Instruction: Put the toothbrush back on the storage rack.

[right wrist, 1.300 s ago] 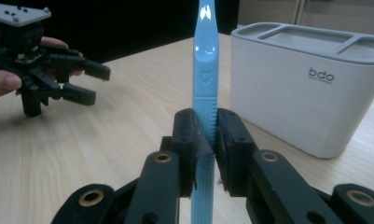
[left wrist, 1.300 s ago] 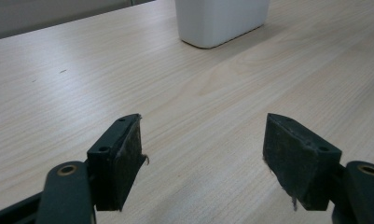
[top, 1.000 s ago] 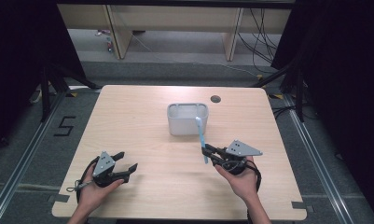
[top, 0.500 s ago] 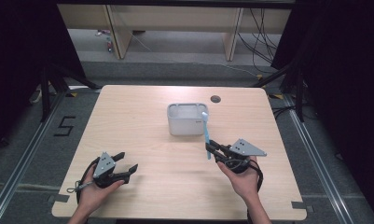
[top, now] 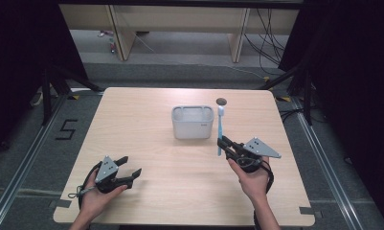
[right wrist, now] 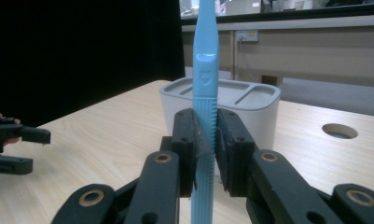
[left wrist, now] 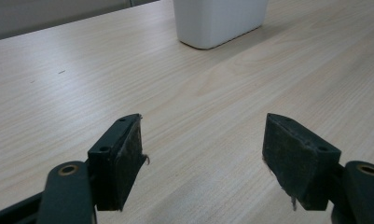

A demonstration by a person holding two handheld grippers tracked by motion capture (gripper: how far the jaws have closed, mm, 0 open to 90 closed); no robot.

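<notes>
The table (top: pixel 146 124) is a light wooden one, with a small round hole (top: pixel 221 101) near its far edge. A little behind the middle stands a white holder (top: pixel 193 122) with several compartments on top; it is apart from both tools.

The right tool (top: pixel 224 143) is near the right front part of the table, held by the person's right hand (top: pixel 254 179), whose forearm comes in from the bottom edge. Its jaws are closed on the ribbed lower part of a blue toothbrush (right wrist: pixel 204 93), which stands almost upright, with the white head (top: pixel 221 110) up. In the high view the brush is just beside the right side of the holder, not yet over it, and it seems lifted from the table.

The left tool (top: pixel 130 167) rests low at the left front corner, in the left hand (top: pixel 96 199). Its jaws stand wide apart with nothing between them; only bare wood is seen past the pads (left wrist: pixel 128 154).

I judge that the step in hand is carrying the toothbrush to the holder. The next move probably calls for bringing the brush above one compartment, keeping it vertical, lowering the handle end inside, and only then opening the jaws.
</notes>
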